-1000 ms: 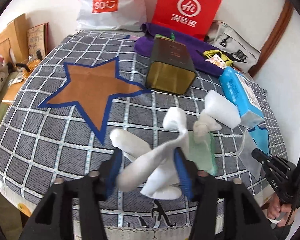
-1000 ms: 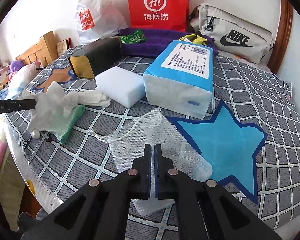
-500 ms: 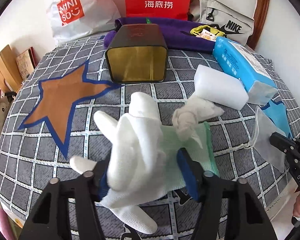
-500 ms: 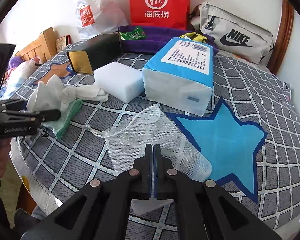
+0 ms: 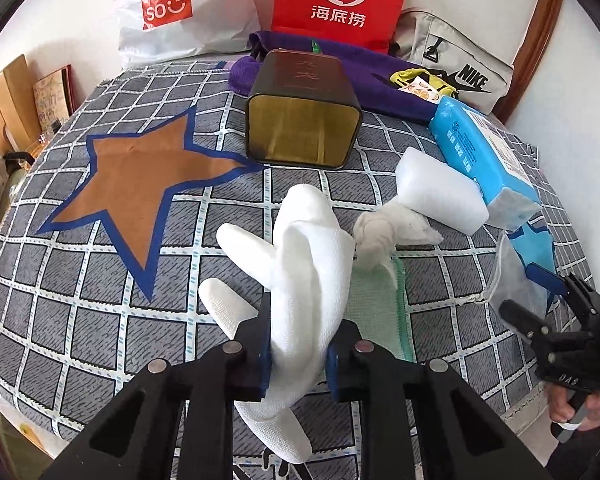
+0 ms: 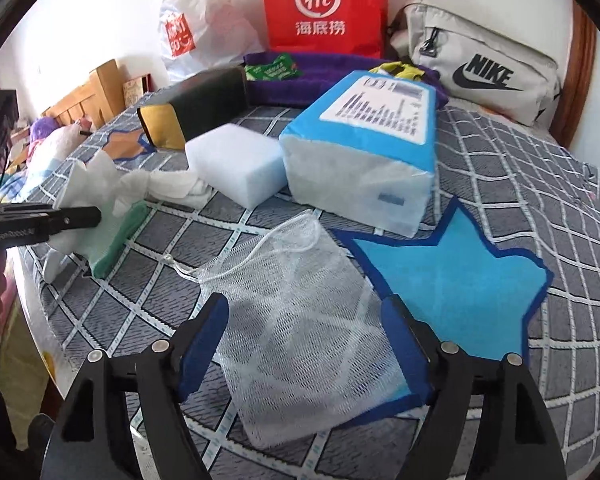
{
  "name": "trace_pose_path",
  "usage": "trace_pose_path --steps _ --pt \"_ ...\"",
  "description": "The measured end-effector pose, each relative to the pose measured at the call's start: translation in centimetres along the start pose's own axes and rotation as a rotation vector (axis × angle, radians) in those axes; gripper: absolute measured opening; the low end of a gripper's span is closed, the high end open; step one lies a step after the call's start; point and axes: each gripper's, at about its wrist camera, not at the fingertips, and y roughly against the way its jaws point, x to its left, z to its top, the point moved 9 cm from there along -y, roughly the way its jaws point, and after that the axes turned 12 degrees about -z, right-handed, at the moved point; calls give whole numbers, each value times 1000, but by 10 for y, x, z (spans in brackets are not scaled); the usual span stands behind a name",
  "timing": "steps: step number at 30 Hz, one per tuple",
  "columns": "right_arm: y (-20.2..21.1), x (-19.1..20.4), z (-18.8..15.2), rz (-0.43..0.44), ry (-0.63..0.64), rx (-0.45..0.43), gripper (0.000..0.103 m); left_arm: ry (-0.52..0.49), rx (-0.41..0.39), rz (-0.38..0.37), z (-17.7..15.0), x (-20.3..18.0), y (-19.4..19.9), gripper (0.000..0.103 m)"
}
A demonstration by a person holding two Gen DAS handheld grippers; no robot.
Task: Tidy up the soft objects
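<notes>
Left gripper [image 5: 296, 354] clamped on a white glove [image 5: 304, 280]; glove's fingers splay up & fwd of the tips, cuff hangs below the jaws; just ahead-right a green cloth [image 5: 374, 304] lies flat w/ a knotted white rag [image 5: 380, 236] on its far edge; farther ahead a dark tin [image 5: 304, 120] on its side, mouth facing the gripper; right of the rag a white sponge block [image 5: 440, 196], then a blue tissue pack [image 5: 484, 152]. Right gripper [image 6: 306, 346] has jaws wide apart, nothing between the pads; a white mesh bag [image 6: 300, 320] lies flat on the checked bedspread [image 6: 540, 184] directly under & ahead of the tips, drawstring end away from the gripper; blue star patch [image 6: 452, 276] touching it on the right.
</notes>
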Motion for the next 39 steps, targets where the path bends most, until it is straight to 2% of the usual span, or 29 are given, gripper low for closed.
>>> trace_pose_path --steps 5,6,8,10,12,13,15,16,18,21,30,39 --pt "-2 20 0 50 89 0 96 4 11 -2 -2 1 -1 20" --pt "-3 23 -1 35 107 -1 96 8 9 -3 -1 1 -1 20" --pt "-4 24 -2 6 113 -3 95 15 5 -3 0 1 0 20" --pt "-3 21 -2 -9 94 0 87 19 0 -1 1 2 2 20" --pt "-1 13 1 -27 65 -6 61 18 -11 6 4 4 8 20" --pt "0 7 2 -35 50 -6 53 18 -20 8 6 5 12 20" --pt "0 -4 3 -52 26 -1 13 23 -44 -1 12 5 23 20" --pt "-1 -8 4 -58 13 7 8 24 -53 -7 16 4 27 19" --pt "0 -17 5 -20 -35 33 5 25 -74 -12 23 3 37 19" --pt "8 -23 7 -27 -56 39 5 20 -99 -12 30 1 50 19" --pt "55 -14 37 -27 -20 -65 5 19 -182 -17 55 -4 90 19" --pt "91 -20 80 -33 -41 -141 5 37 -215 -22 78 -12 106 19"
